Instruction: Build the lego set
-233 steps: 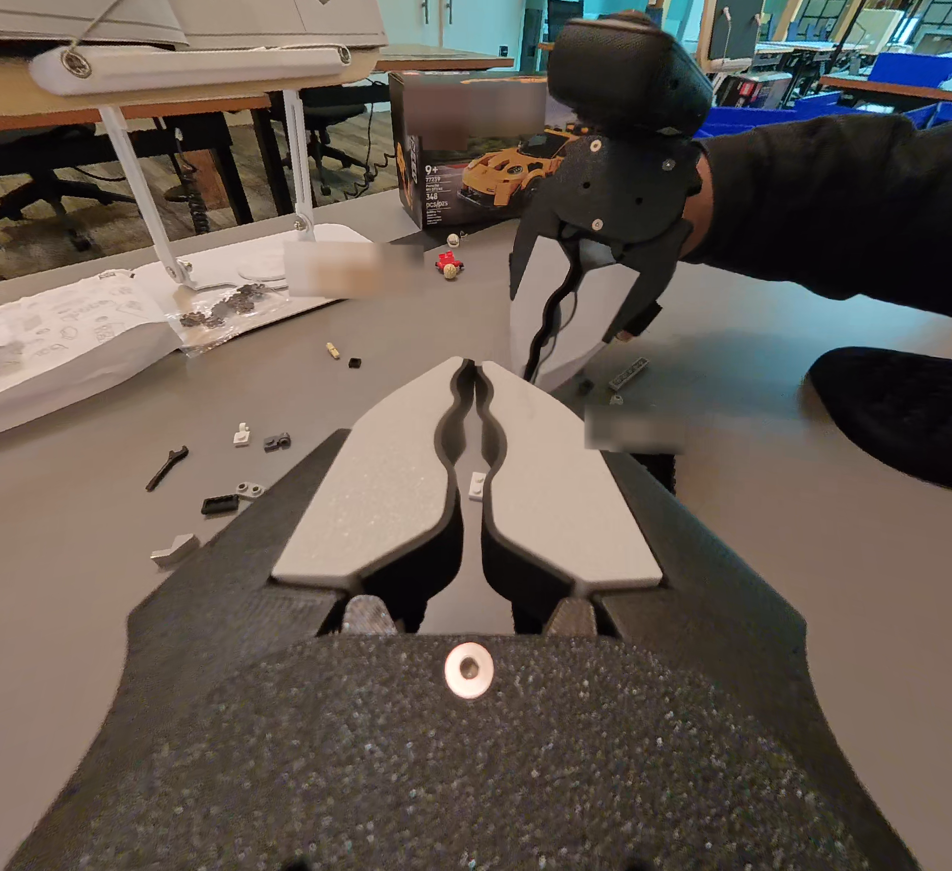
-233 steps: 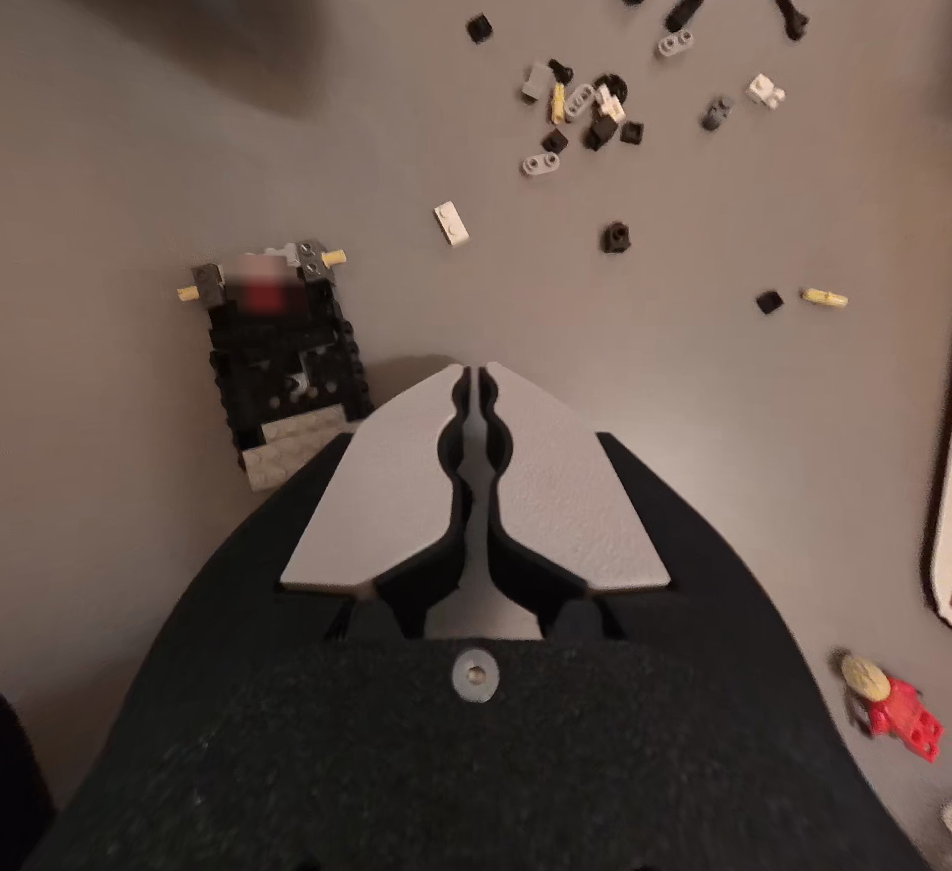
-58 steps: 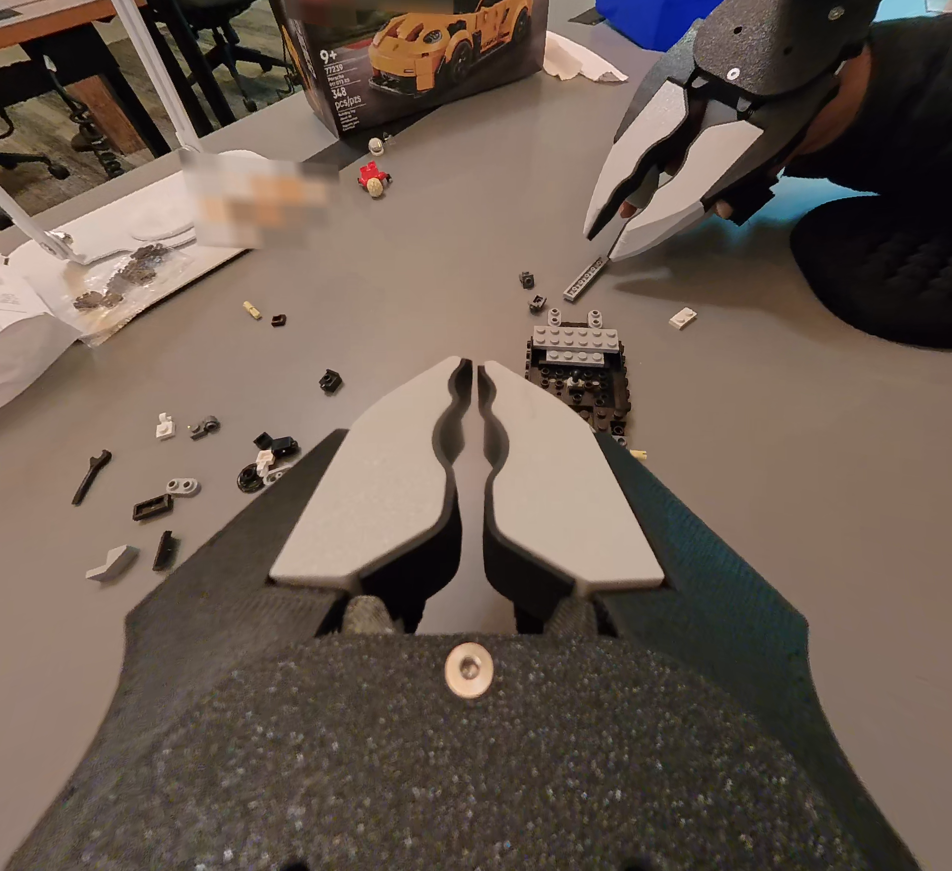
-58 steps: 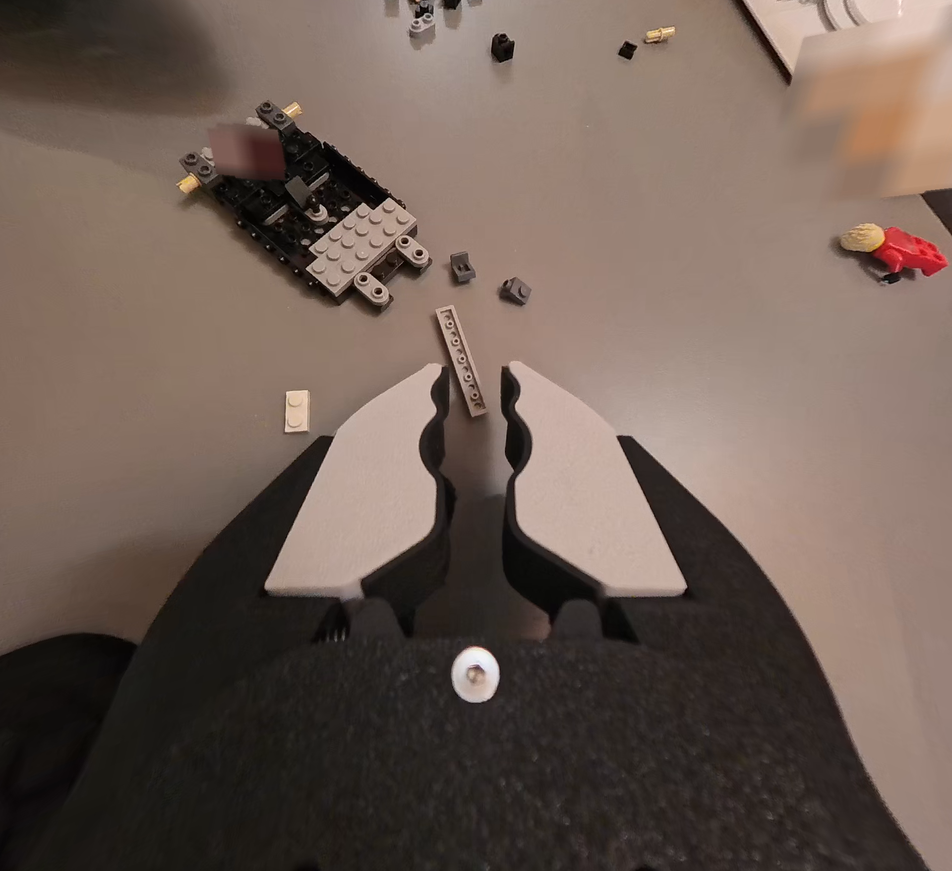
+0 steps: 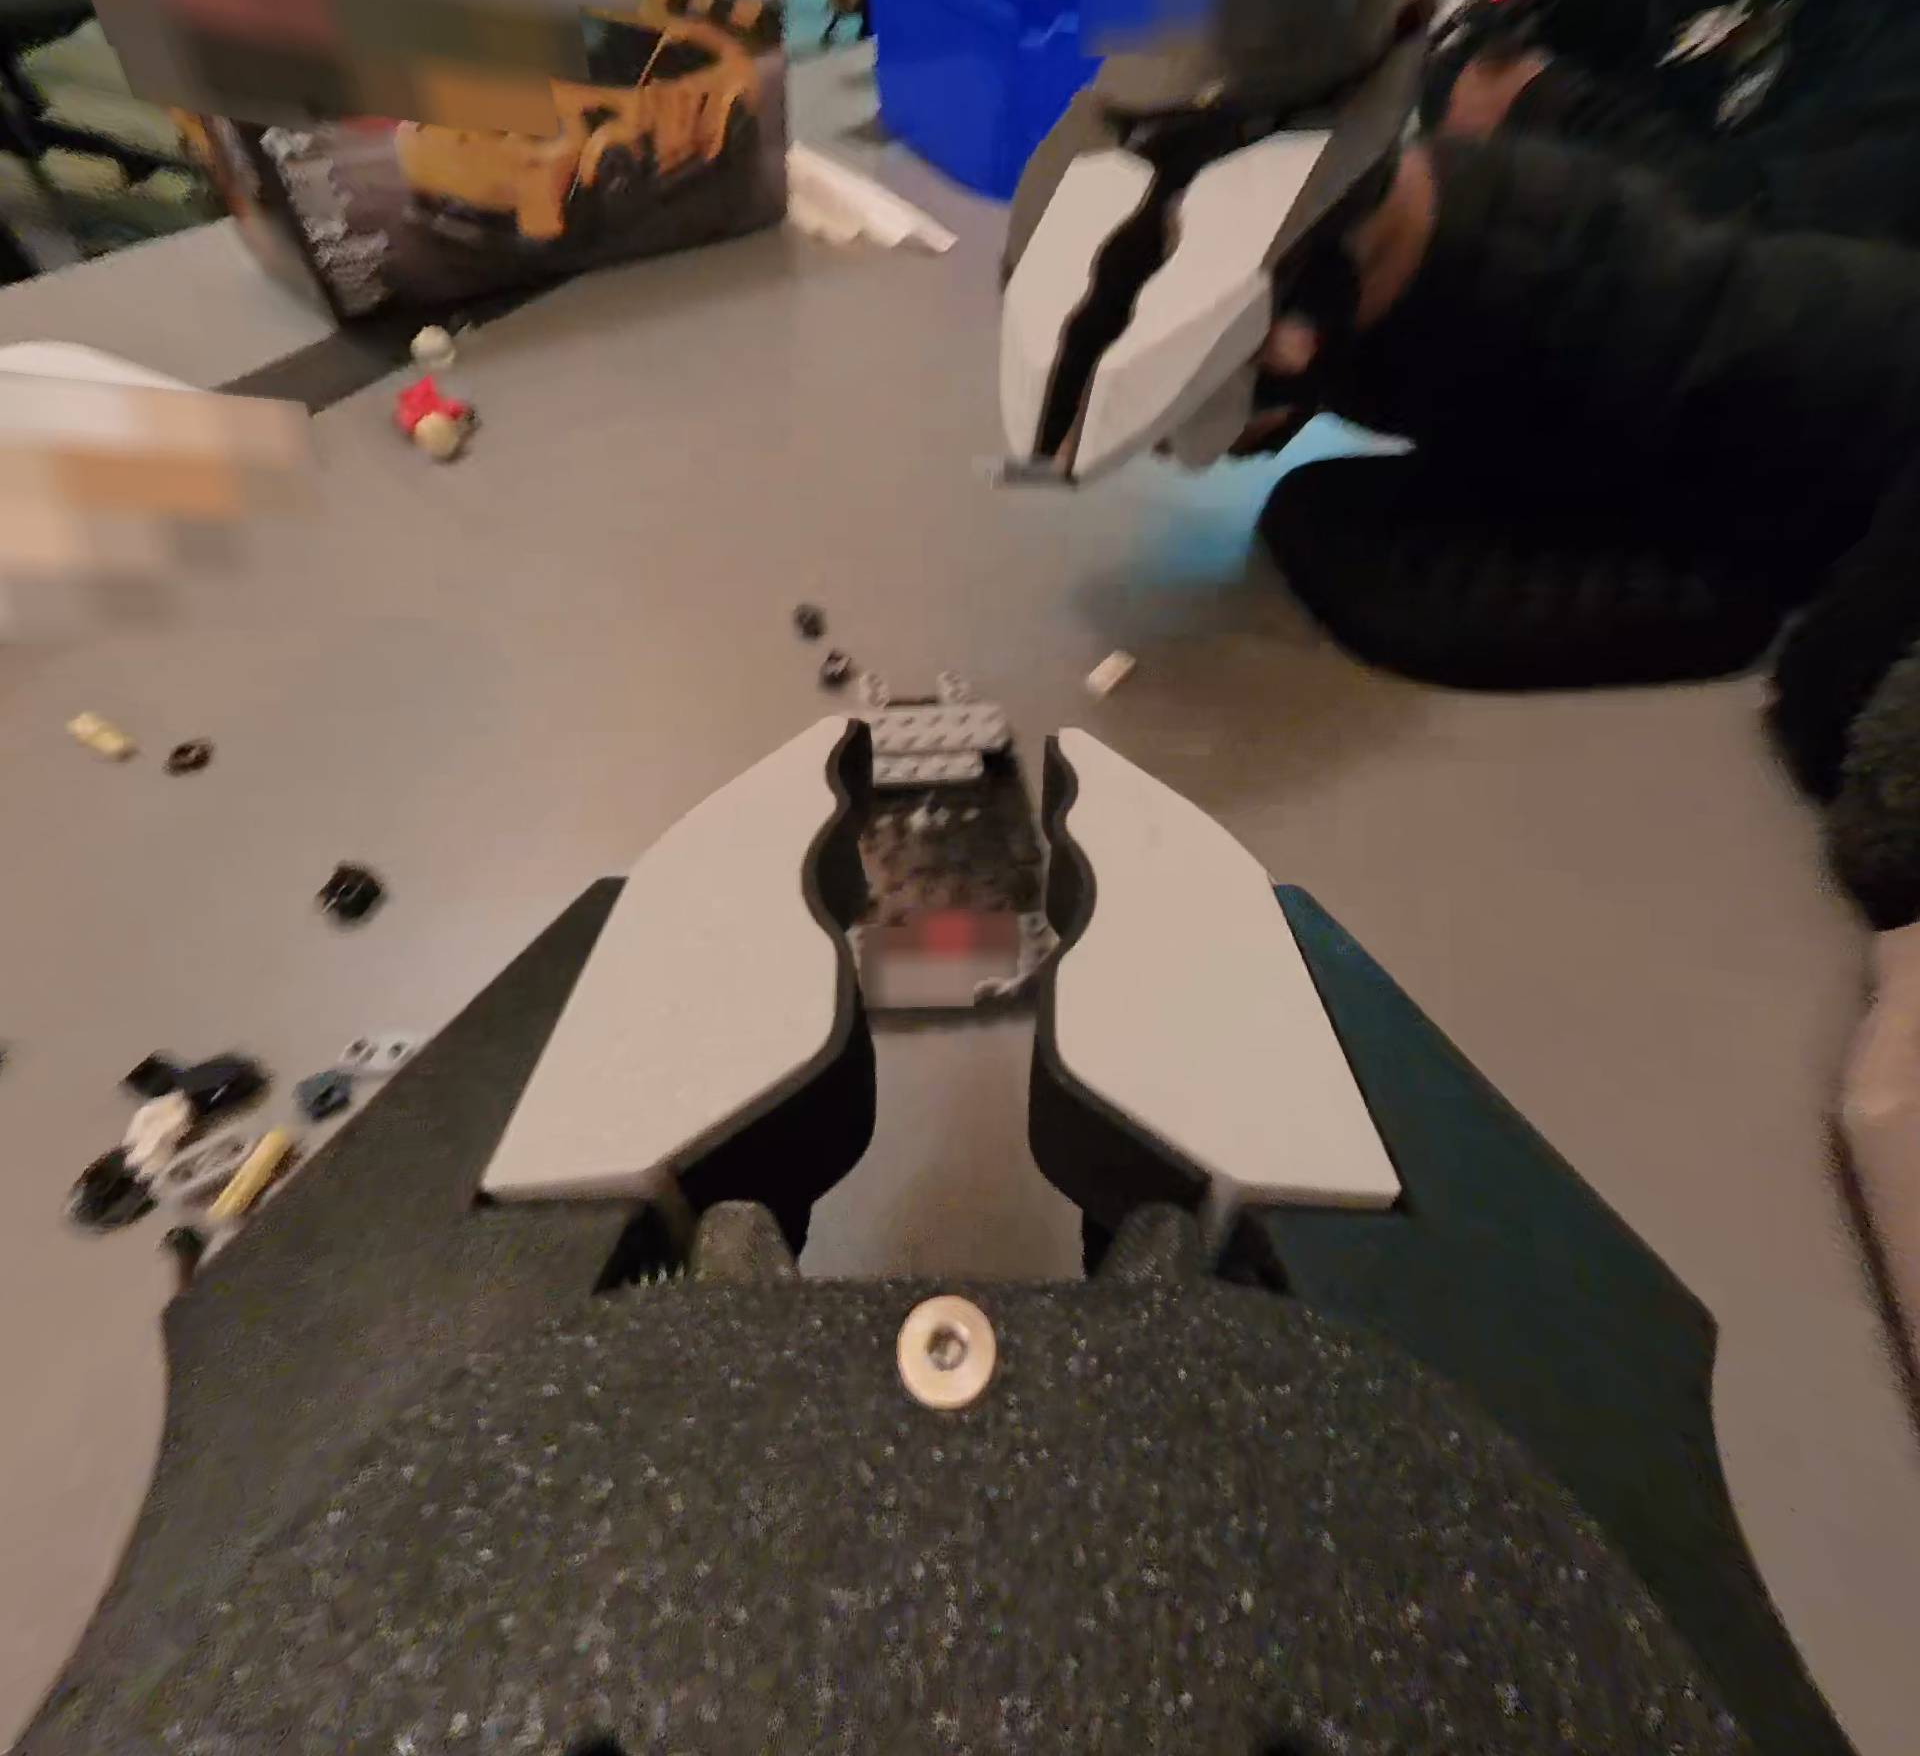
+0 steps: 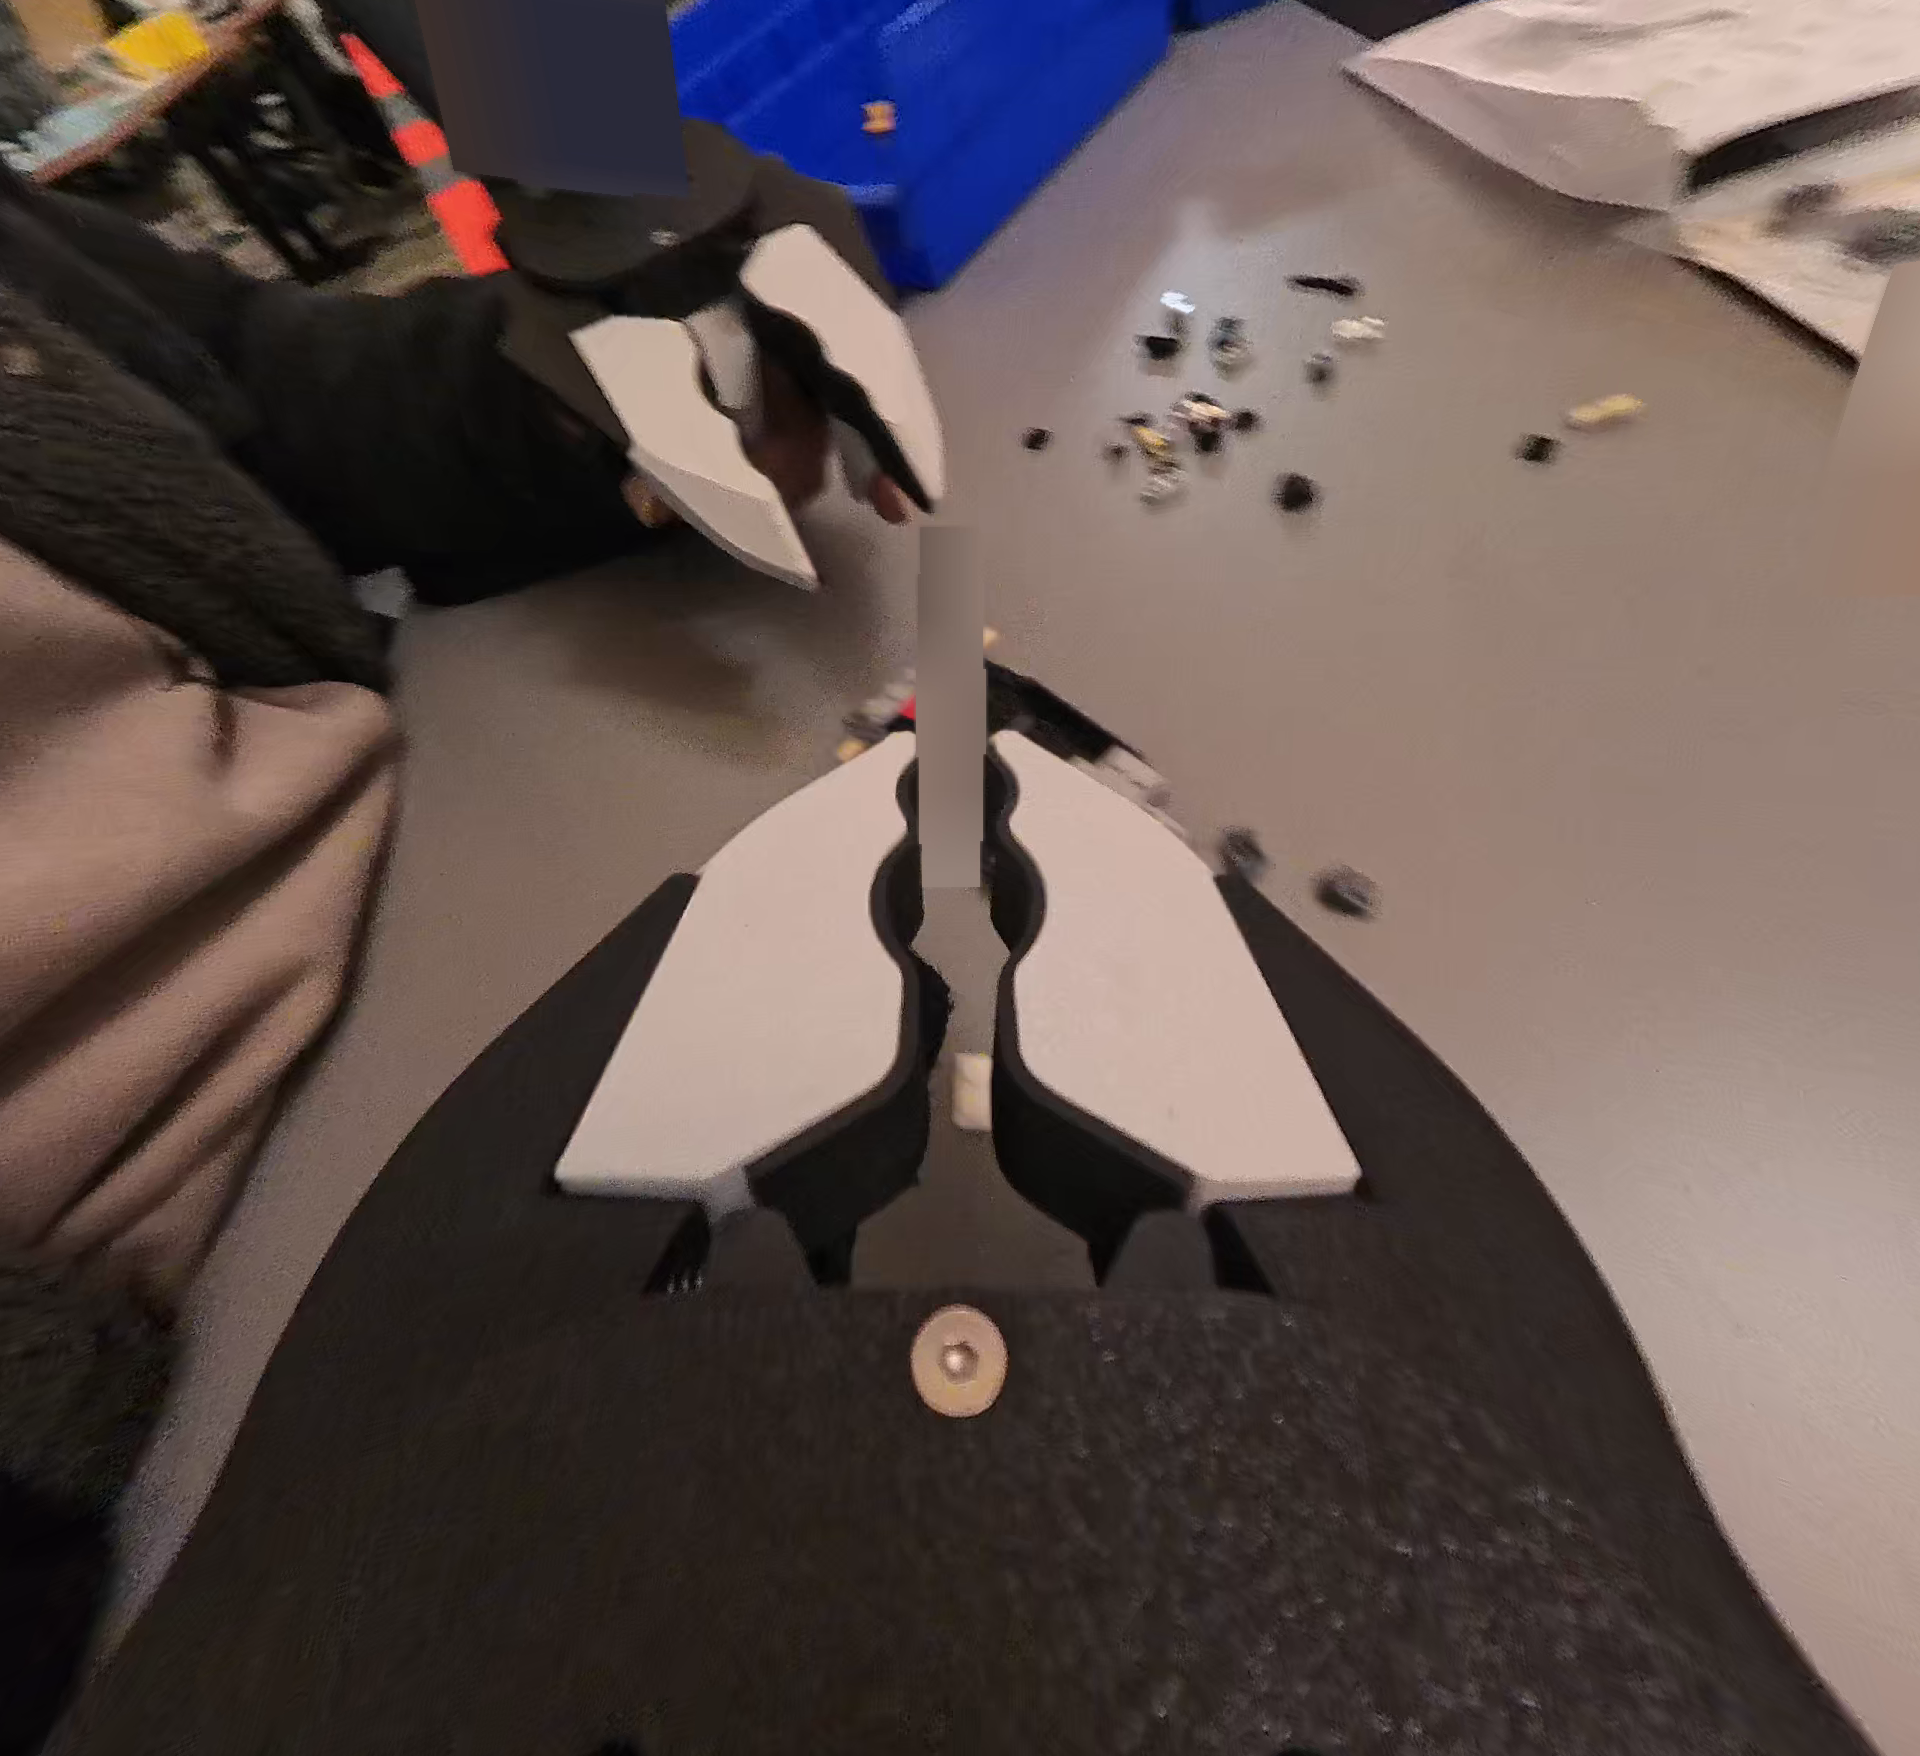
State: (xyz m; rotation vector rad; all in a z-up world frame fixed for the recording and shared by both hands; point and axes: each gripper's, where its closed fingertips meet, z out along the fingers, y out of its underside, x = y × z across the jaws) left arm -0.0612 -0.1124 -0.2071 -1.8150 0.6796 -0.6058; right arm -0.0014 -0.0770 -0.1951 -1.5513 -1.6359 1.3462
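Two blue bins [image 6: 997,75], contents not visible.

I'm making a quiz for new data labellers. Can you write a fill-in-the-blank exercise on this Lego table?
1. The left claw is ___, with the car base showing between its fingers.
2. The right claw is shut on a thin strip coloured ___.
3. The toy figure lying on the table has a ___ body.
4. The bins at the table's far side are ___.

Missing words: open; grey; red; blue.
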